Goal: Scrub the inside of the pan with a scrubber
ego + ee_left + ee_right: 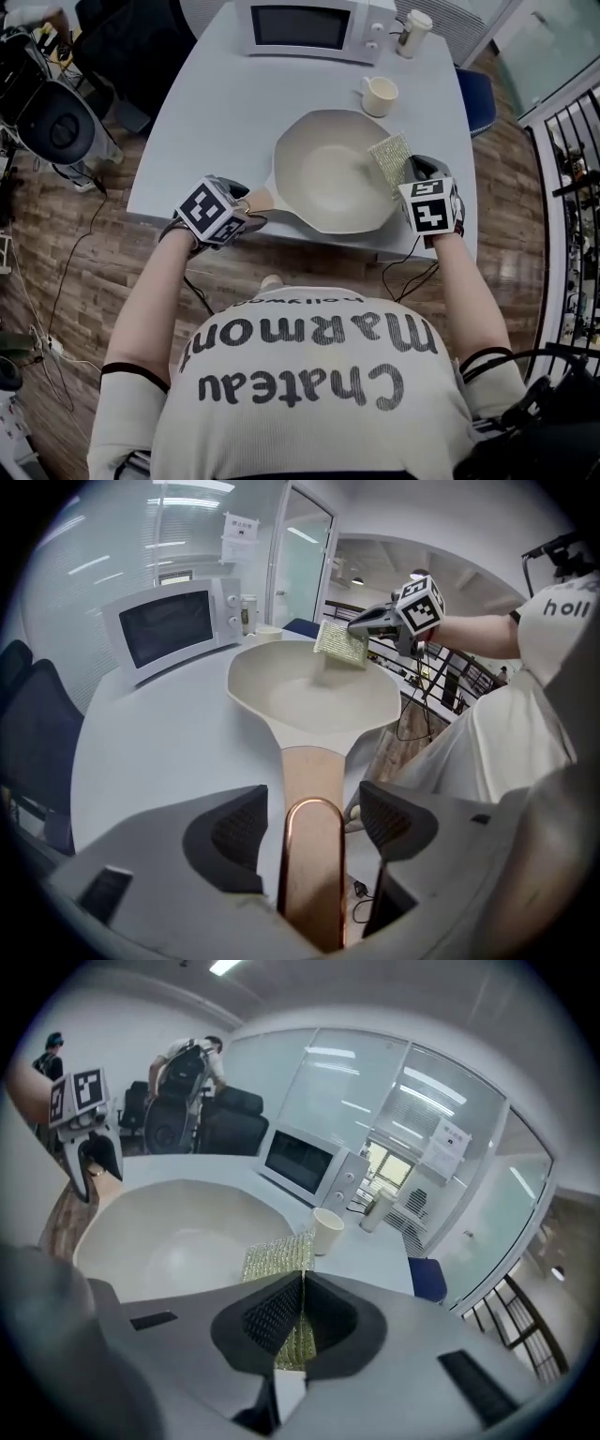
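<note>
We are keeping our right gripper (pixel 301 1279) clamped shut on a yellow scrubber (pixel 277 1258), which is sticking out ahead of the jaws over the near rim of the pan (pixel 328 173). Our left gripper (pixel 314 822) is standing with its jaws spread wide, the pan's handle (pixel 312 771) lying between the pads and clear of both. Beyond the pan, a cup (pixel 379 96) and a microwave (pixel 305 26) are sitting on the table (pixel 206 122).
</note>
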A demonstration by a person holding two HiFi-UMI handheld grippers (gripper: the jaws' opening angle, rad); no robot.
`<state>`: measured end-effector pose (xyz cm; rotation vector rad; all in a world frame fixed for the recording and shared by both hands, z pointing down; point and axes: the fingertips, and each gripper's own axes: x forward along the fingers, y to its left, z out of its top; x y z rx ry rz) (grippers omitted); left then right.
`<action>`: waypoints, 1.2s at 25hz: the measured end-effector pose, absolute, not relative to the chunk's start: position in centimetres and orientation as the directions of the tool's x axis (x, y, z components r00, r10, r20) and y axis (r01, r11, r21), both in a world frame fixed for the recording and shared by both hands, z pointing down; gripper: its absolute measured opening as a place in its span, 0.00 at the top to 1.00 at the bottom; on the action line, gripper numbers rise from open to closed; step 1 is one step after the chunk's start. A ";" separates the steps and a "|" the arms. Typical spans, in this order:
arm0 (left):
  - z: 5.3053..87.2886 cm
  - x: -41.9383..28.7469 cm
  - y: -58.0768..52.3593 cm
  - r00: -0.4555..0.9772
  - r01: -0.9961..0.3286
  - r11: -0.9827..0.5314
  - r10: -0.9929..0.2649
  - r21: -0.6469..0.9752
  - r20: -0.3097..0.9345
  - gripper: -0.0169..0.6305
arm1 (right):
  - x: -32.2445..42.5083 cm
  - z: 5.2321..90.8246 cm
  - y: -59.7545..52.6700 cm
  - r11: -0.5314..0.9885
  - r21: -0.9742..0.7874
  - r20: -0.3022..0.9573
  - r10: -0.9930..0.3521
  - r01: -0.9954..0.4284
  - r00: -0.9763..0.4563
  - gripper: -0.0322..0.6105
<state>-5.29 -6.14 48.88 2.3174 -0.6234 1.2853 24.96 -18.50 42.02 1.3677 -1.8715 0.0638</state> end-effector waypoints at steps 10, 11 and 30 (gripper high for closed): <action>45.1 -10.5 -5.5 0.496 -0.641 -0.767 -0.376 0.038 0.783 0.35 | 22.4 41.4 -17.3 0.370 0.209 0.586 -0.788 -0.905 -0.187 0.93; 43.1 -11.3 -6.0 0.506 -0.675 -0.738 -0.466 -0.003 0.726 0.35 | 22.4 41.2 -17.2 0.362 0.183 0.581 -0.790 -0.914 -0.197 0.93; 29.1 -6.5 -8.9 0.523 -0.804 -0.489 -0.853 0.339 0.009 0.99 | 24.4 39.6 -17.4 0.243 -0.220 0.447 -0.835 -0.945 -0.320 0.93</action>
